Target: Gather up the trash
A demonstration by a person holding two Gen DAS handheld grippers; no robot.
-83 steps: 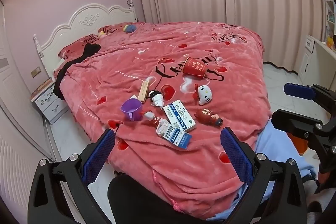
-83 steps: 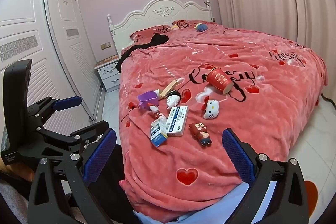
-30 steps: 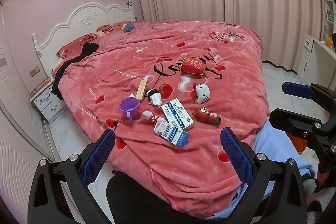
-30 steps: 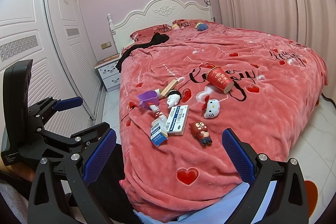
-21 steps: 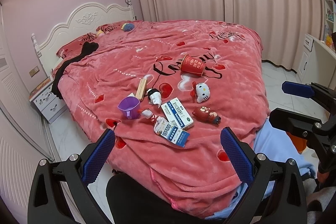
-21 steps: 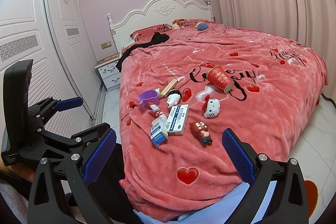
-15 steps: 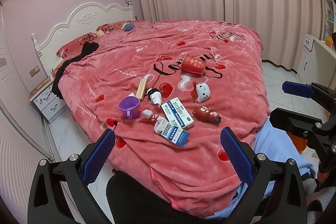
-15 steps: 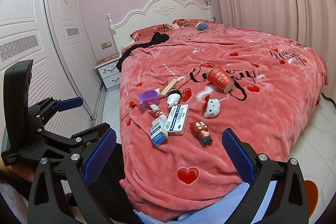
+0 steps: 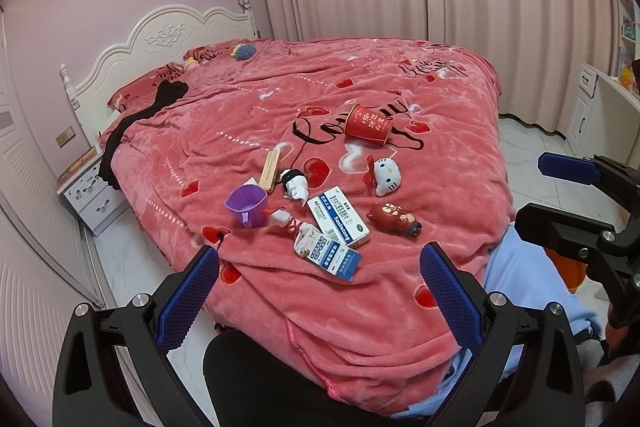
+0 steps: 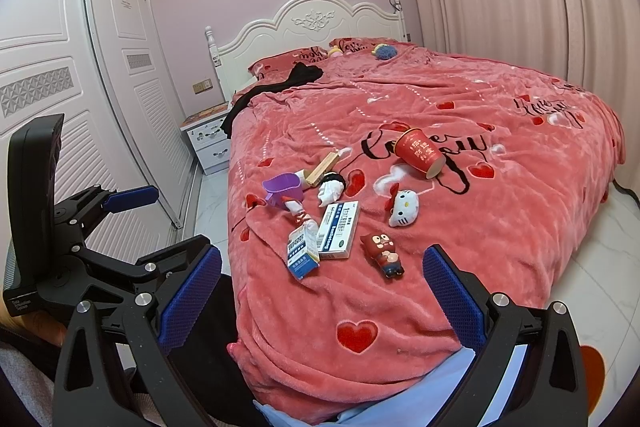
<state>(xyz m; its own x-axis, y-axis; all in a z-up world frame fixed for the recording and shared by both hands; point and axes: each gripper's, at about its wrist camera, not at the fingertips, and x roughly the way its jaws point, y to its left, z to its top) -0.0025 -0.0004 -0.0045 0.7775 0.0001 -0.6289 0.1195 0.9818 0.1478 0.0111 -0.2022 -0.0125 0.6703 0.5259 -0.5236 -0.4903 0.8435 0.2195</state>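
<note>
Loose items lie on the red bed: a tipped red paper cup (image 9: 369, 125) (image 10: 419, 153), a white medicine box (image 9: 338, 216) (image 10: 339, 230), a torn blue and white box (image 9: 328, 253) (image 10: 302, 251), a crumpled white tissue (image 9: 296, 184) (image 10: 330, 189), a purple cup (image 9: 246, 205) (image 10: 283, 189) and a wooden stick (image 9: 269, 170) (image 10: 322, 167). My left gripper (image 9: 318, 297) is open and empty, short of the bed's near edge. My right gripper (image 10: 322, 297) is open and empty, also short of the bed.
A Hello Kitty plush (image 9: 385, 175) (image 10: 403, 207) and a brown figure toy (image 9: 394, 219) (image 10: 383, 253) lie among the items. A black garment (image 10: 276, 87) lies near the pillows. A white nightstand (image 10: 209, 137) and wardrobe doors (image 10: 72, 107) stand left of the bed.
Both views have shifted only slightly; the items on the bed sit a touch lower and nearer in the left wrist view. Both grippers stay open.
</note>
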